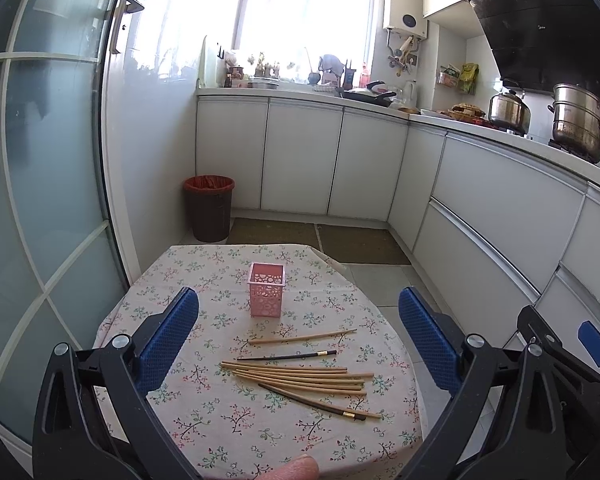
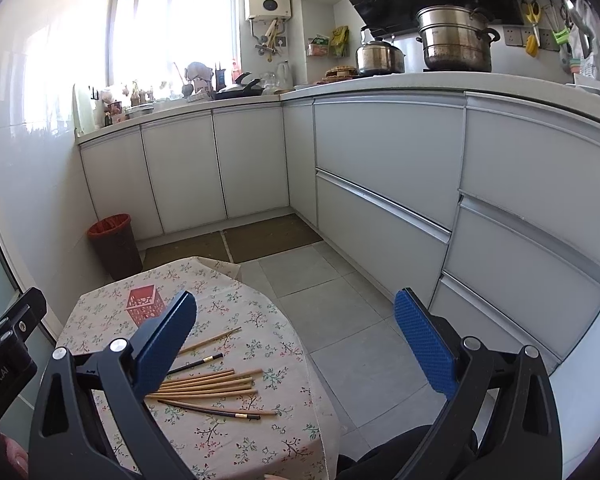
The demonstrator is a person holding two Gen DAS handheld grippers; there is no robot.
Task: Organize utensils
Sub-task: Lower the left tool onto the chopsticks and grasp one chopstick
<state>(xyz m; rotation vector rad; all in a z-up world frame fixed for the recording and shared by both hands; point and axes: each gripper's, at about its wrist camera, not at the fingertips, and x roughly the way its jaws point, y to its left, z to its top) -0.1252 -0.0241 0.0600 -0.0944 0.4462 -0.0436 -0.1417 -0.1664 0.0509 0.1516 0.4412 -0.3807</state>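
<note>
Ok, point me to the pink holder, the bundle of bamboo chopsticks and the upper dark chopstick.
pink holder (image 1: 266,295), left wrist view, front perforated wall.
bamboo chopsticks (image 1: 300,378), left wrist view, middle of the bundle.
dark chopstick (image 1: 288,356), left wrist view, mid-shaft.

black gripper frames (image 1: 300,340), blue textured pads (image 1: 168,344), silver screws, white lettering.
</note>
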